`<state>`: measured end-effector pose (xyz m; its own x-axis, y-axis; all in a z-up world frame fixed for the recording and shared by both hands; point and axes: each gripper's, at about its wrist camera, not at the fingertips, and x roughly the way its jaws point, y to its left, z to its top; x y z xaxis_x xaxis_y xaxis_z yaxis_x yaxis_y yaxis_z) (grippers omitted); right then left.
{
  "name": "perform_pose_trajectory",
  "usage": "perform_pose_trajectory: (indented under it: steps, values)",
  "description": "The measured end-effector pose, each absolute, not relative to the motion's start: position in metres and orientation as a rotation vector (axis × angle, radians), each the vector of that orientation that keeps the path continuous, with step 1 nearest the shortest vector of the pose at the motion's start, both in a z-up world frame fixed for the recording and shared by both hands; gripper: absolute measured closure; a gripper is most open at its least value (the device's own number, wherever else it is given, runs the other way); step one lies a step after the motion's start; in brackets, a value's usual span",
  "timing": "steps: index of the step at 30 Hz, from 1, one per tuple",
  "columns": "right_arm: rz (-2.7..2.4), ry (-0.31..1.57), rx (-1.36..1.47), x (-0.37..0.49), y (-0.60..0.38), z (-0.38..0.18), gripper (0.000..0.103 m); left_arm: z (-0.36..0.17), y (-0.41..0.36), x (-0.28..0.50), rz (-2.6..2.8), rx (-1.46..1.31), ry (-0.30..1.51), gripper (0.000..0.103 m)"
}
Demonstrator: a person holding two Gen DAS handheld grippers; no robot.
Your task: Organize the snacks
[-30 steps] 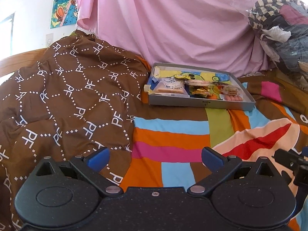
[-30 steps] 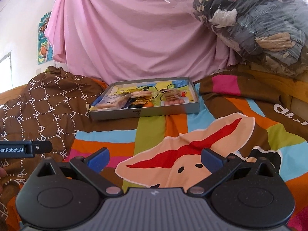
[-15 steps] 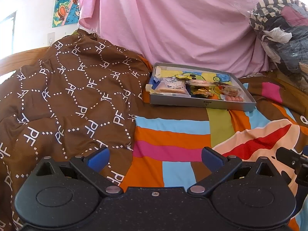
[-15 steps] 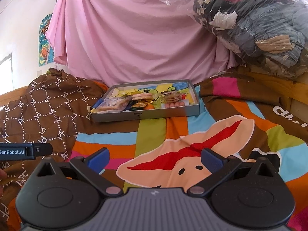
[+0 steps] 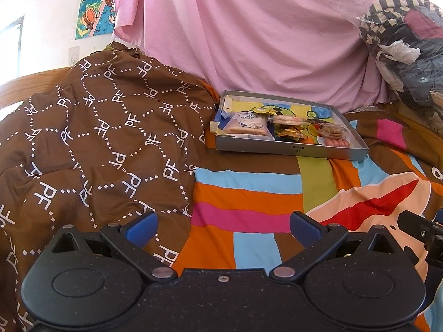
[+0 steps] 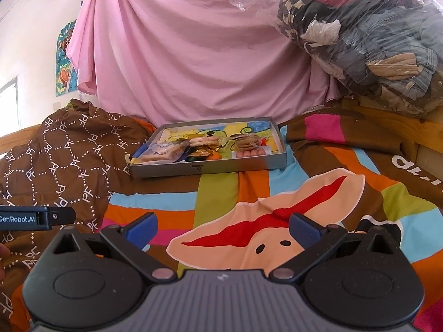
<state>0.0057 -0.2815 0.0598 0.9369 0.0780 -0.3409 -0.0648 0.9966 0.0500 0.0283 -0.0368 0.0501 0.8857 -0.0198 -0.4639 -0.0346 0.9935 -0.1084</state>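
From my left wrist camera, my left gripper (image 5: 223, 228) has its two blue fingertips (image 5: 139, 225) spread wide apart, and nothing is between them. Directly under and ahead of the jaws lies a striped bedsheet (image 5: 249, 191) with blue, orange and pink bands. To the left of my jaws a brown blanket (image 5: 105, 138) with white "PF" letters is piled up. Far ahead of the jaws, a little to the right, a grey tray (image 5: 290, 148) sits on the bed, and the snacks (image 5: 277, 128) are inside it: a white packet at the left end, some yellow wrappers in the middle, and round cookies with small pink pieces at the right end. Behind the tray hangs a pink sheet (image 5: 249, 41). At the right edge I see a black part of my other gripper. From my right wrist camera, my right gripper (image 6: 223, 228) is also wide open and empty. Below these jaws the bedsheet (image 6: 277, 221) shows a cartoon face in peach and red. The same tray (image 6: 207, 166) is well ahead of the jaws, slightly to the left, with the snacks (image 6: 210, 145) lying in it. A clear bag of clothes (image 6: 360, 36) is high up to the right. At the left edge a black bar of the left gripper reads "GenRobot.AI".
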Motion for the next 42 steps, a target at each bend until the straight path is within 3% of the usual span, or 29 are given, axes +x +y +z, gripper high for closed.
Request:
perform_pose_trajectory:
  steps: [42]
  values:
    - [0.077, 0.374, 0.03, 0.0067, -0.2786, 0.0567, 0.0, 0.0481, -0.039, 0.0286, 0.026, -0.143, 0.549, 0.005]
